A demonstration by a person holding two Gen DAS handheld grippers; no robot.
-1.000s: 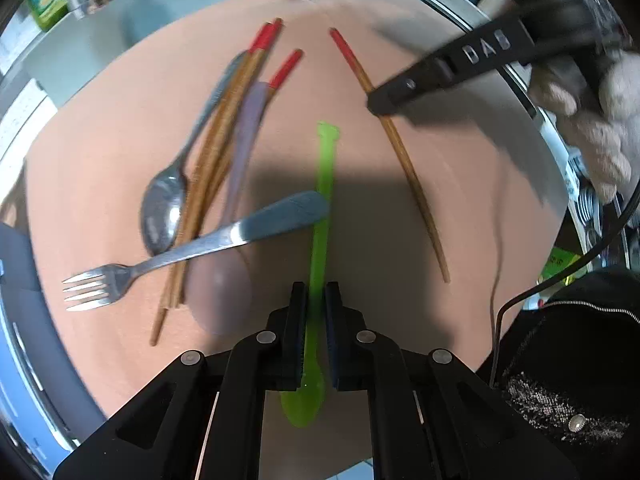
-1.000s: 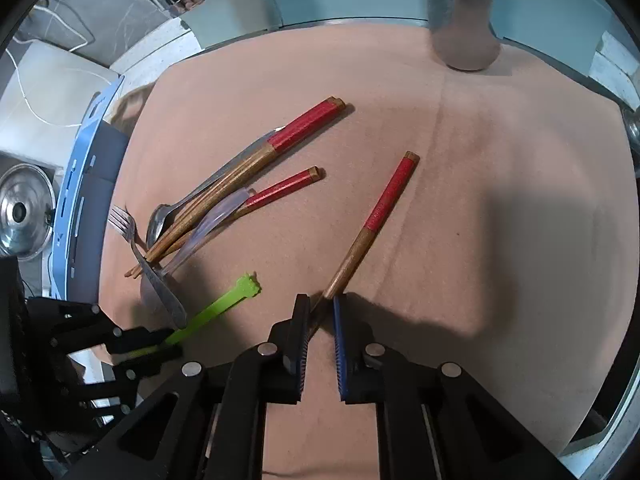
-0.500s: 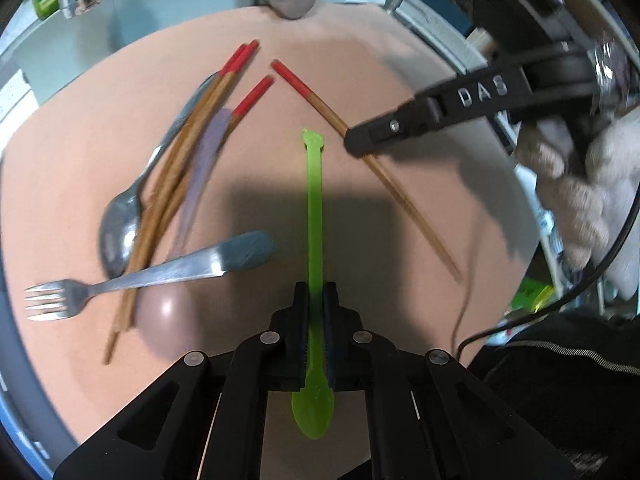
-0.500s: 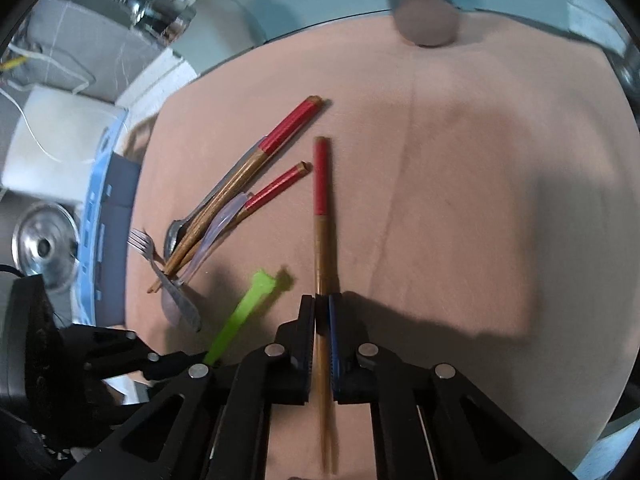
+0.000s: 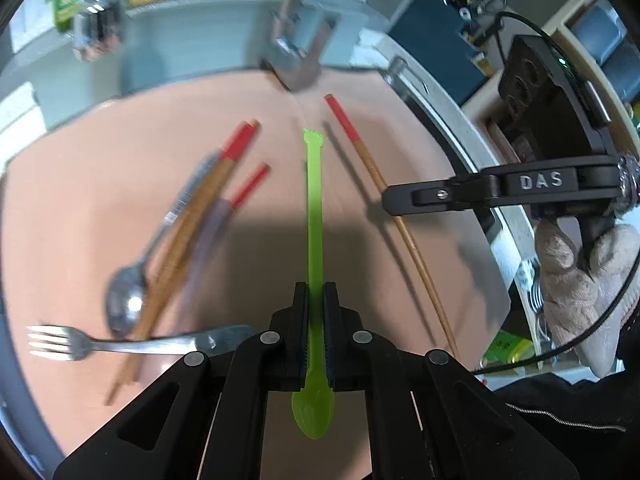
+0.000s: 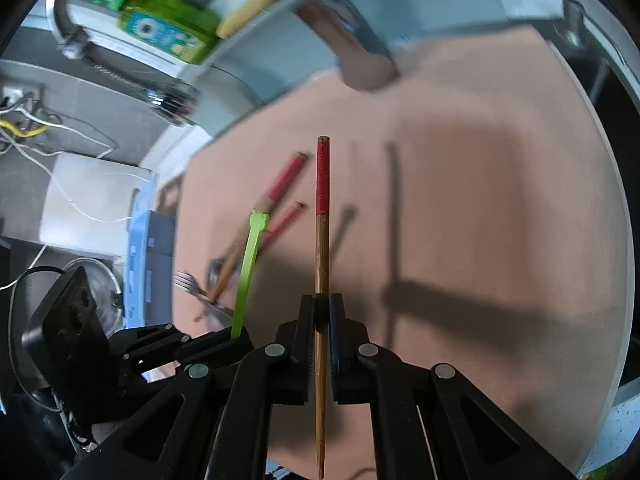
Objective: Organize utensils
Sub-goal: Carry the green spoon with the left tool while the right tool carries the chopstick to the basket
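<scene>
We hold the left gripper (image 5: 316, 300) clamped on a green plastic spoon (image 5: 315, 216), its two fingers pressed against the lower part of the handle so that the small bowl hangs below them toward us and the long handle runs straight away from the camera over the salmon-coloured mat (image 5: 100, 200). Our right gripper (image 6: 322, 312) is closed tight on a red-tipped wooden chopstick (image 6: 322, 240), gripping it partway along the bare wood; the red end points away from us and the thin tip reaches back past the fingers. Both pieces appear lifted clear of the mat, each casting a shadow on it. In the left view, the right gripper comes in from the right edge, held by a gloved hand (image 5: 580, 280). The other utensils lie in a loose heap on the left part of the mat: a metal spoon (image 5: 128, 300), a metal fork (image 5: 132, 345) lying crosswise with its tines to the left, several more red-tipped chopsticks (image 5: 200, 216), and a pale purple piece (image 5: 208, 236) too blurred to name. A faucet (image 5: 298, 52) stands at the far edge of the mat, and a green bottle (image 6: 168, 32) sits on the ledge behind.
</scene>
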